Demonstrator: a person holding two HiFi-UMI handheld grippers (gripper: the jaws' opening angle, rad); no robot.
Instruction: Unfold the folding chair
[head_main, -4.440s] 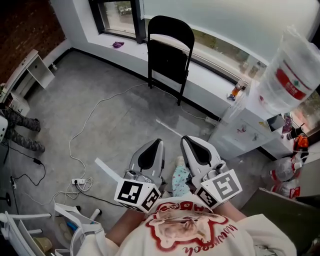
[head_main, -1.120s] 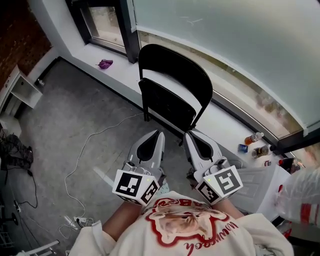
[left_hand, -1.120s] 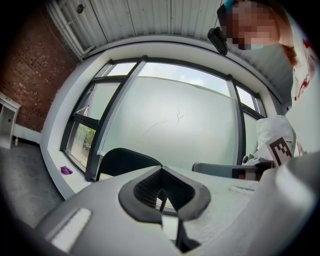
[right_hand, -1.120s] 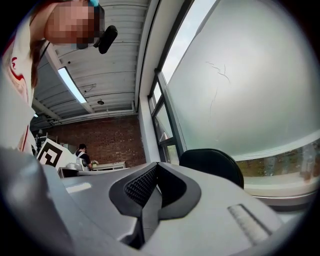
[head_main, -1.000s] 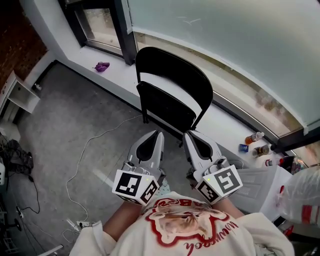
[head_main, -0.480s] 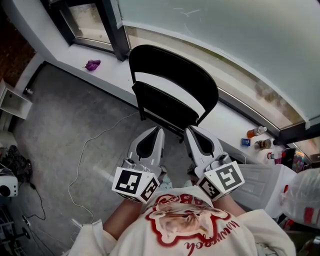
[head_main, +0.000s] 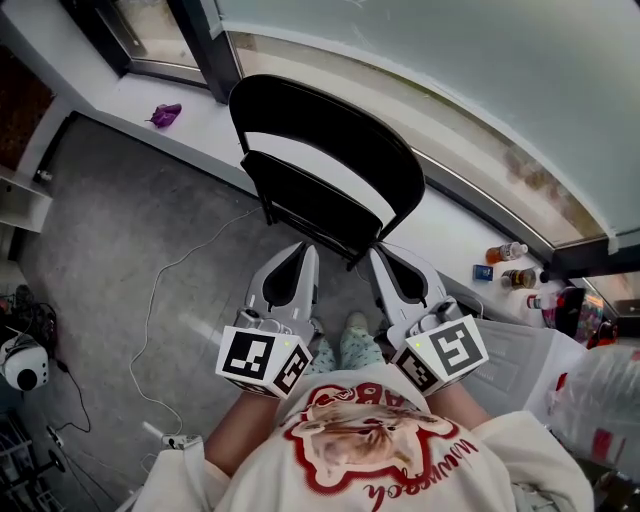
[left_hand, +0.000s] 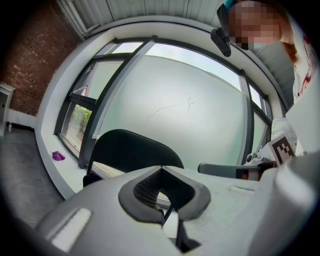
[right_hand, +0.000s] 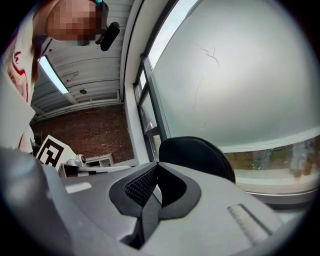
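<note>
Evidently the black metal folding chair (head_main: 340, 140) stood folded against the window ledge (head_main: 200, 108) at the floor's (head_main: 120, 230) far edge. Left gripper (head_main: 300, 252) and right gripper (head_main: 384, 256) hovered close, jaws apparently together; opening them, then pulling its seat (head_main: 315, 208) down, seemed wisest.

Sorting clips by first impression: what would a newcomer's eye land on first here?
The black folding chair dominates, standing folded by the white window ledge at top centre of the head view. Just below it, the left tongs and right tongs point at it side by side, both shut, empty and short of it. A small purple scrap lies on the ledge at upper left.
</note>
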